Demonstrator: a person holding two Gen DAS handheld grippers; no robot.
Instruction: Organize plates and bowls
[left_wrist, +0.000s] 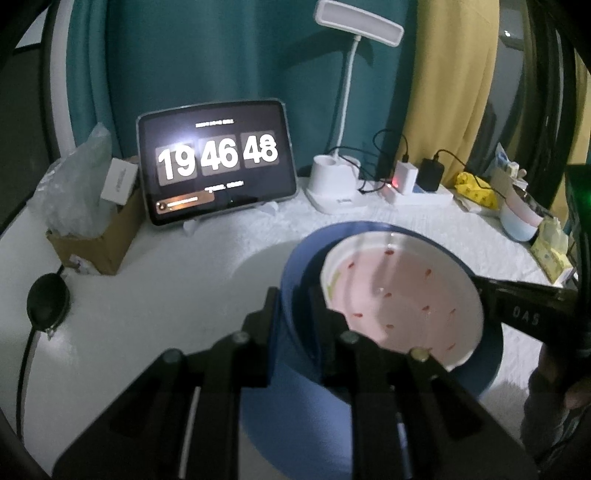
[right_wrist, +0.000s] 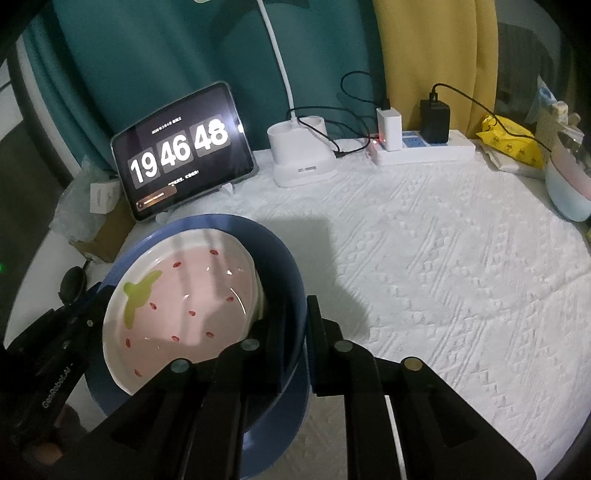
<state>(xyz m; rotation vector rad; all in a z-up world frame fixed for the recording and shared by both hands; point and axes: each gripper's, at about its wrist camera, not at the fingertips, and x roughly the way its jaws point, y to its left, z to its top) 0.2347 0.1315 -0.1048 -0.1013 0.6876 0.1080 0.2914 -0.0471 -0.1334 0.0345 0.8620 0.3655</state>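
Observation:
A blue bowl (left_wrist: 291, 273) holds a pink strawberry-patterned plate (left_wrist: 402, 295) that leans inside it. My left gripper (left_wrist: 295, 321) is shut on the bowl's left rim, one finger outside the wall and one inside. From the right side, my right gripper (left_wrist: 484, 291) reaches to the opposite rim. In the right wrist view the right gripper (right_wrist: 297, 325) pinches the blue bowl (right_wrist: 280, 258) at its right rim, beside the plate (right_wrist: 184, 306). The left gripper (right_wrist: 99, 295) shows at the bowl's far side. The bowl casts a shadow on the white cloth.
A tablet clock (left_wrist: 218, 162) and a cardboard box (left_wrist: 96, 236) stand at the back left. A white lamp base (right_wrist: 299, 155) and a power strip (right_wrist: 424, 147) with chargers line the back. A yellow packet (right_wrist: 513, 140) and a pale bowl (right_wrist: 569, 184) sit at the right.

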